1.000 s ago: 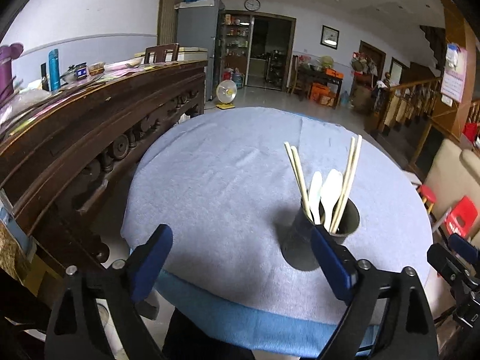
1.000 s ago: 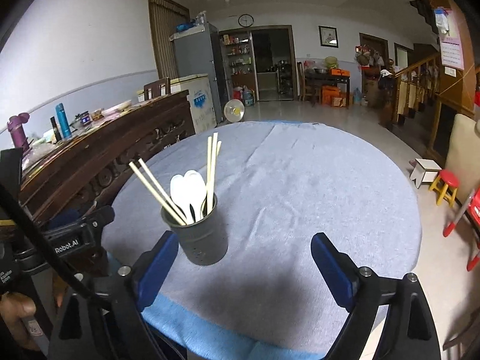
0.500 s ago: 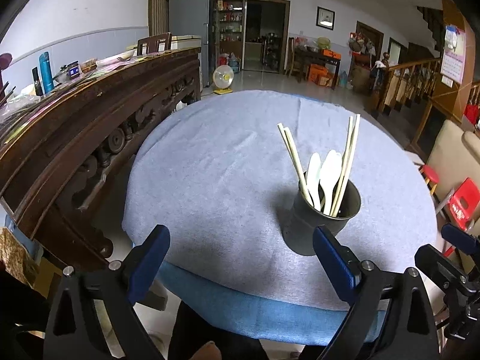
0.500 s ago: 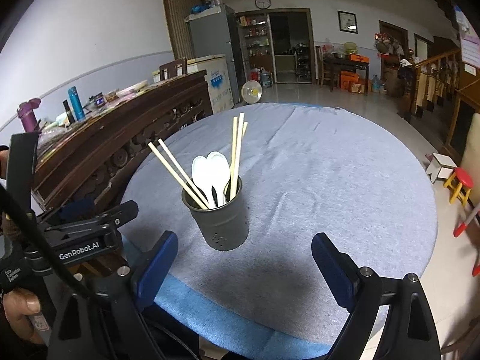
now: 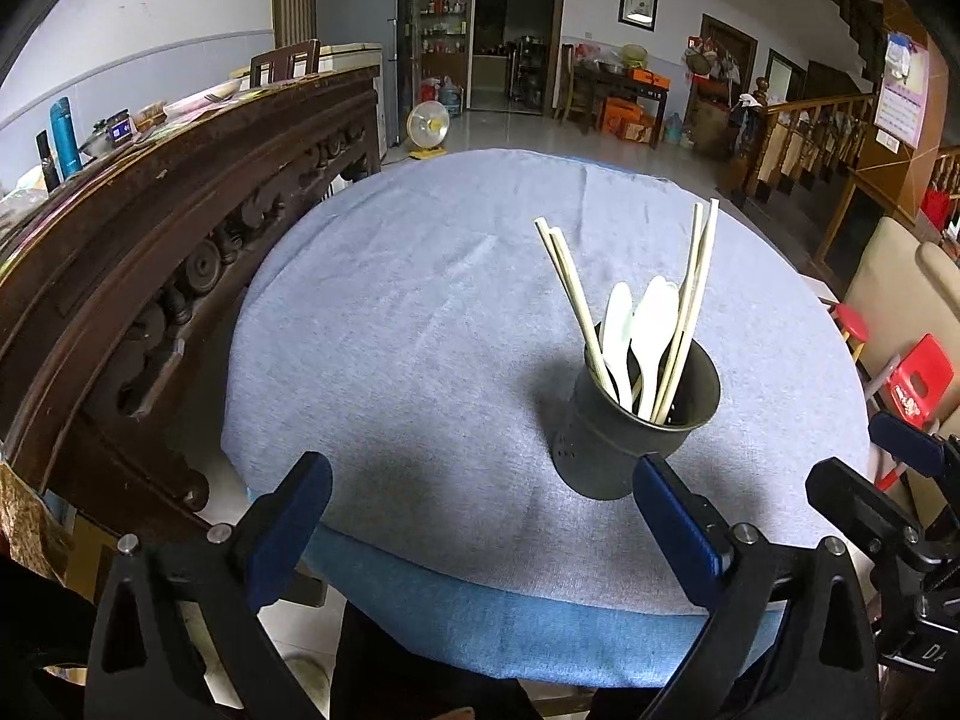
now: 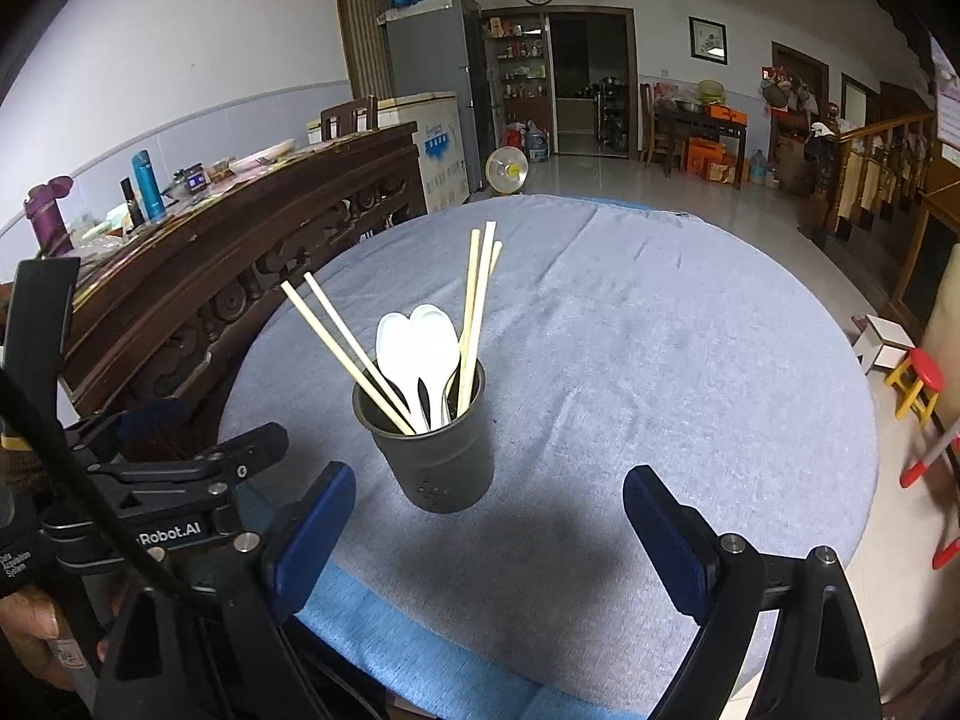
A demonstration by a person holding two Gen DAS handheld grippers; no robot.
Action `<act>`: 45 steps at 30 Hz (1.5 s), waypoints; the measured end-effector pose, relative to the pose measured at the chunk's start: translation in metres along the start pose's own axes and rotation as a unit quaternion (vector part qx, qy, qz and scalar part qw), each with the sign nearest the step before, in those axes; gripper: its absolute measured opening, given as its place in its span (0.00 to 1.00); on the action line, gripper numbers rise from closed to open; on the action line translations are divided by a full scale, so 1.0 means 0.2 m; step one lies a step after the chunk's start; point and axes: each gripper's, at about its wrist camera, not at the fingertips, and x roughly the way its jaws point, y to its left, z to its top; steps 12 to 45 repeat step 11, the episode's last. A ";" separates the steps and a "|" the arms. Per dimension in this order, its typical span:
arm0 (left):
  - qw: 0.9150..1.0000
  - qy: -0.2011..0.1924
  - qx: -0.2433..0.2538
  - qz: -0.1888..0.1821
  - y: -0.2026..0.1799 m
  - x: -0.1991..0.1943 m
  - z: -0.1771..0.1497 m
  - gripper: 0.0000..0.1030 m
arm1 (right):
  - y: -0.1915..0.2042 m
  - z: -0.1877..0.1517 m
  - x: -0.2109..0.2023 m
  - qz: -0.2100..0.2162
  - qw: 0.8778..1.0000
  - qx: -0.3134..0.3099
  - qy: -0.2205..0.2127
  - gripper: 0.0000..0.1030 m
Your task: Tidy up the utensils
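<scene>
A dark metal utensil cup [image 5: 624, 426] [image 6: 435, 456] stands upright on the round table with the blue-grey cloth [image 5: 420, 300] [image 6: 660, 330]. Inside it stand several pale chopsticks [image 5: 573, 288] [image 6: 474, 306] and white plastic spoons [image 5: 651, 324] [image 6: 420, 348]. My left gripper [image 5: 480, 516] is open and empty, near the table's front edge, with the cup just ahead of its right finger. My right gripper [image 6: 486, 516] is open and empty, with the cup ahead between its fingers, nearer the left one.
A carved dark wooden sideboard [image 5: 150, 228] [image 6: 228, 252] with bottles and clutter runs along the left. Red stools [image 5: 918, 372] [image 6: 918, 384] stand to the right of the table. A fan [image 5: 427, 126] and a fridge [image 6: 432, 90] stand far back.
Both grippers have drawn back from the cup toward the table's near edge, so it looks smaller and farther. Both stay open. The cup and utensils have not moved.
</scene>
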 end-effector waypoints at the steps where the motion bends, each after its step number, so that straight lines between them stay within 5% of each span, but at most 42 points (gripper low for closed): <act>1: 1.000 0.001 0.000 0.000 0.00 0.00 0.00 0.97 | 0.00 0.00 0.01 -0.001 1.000 -0.002 0.000 0.90; 45: 1.000 0.006 0.008 -0.013 -0.01 0.03 0.02 0.98 | 0.00 0.04 0.03 -0.004 1.000 -0.009 0.005 0.90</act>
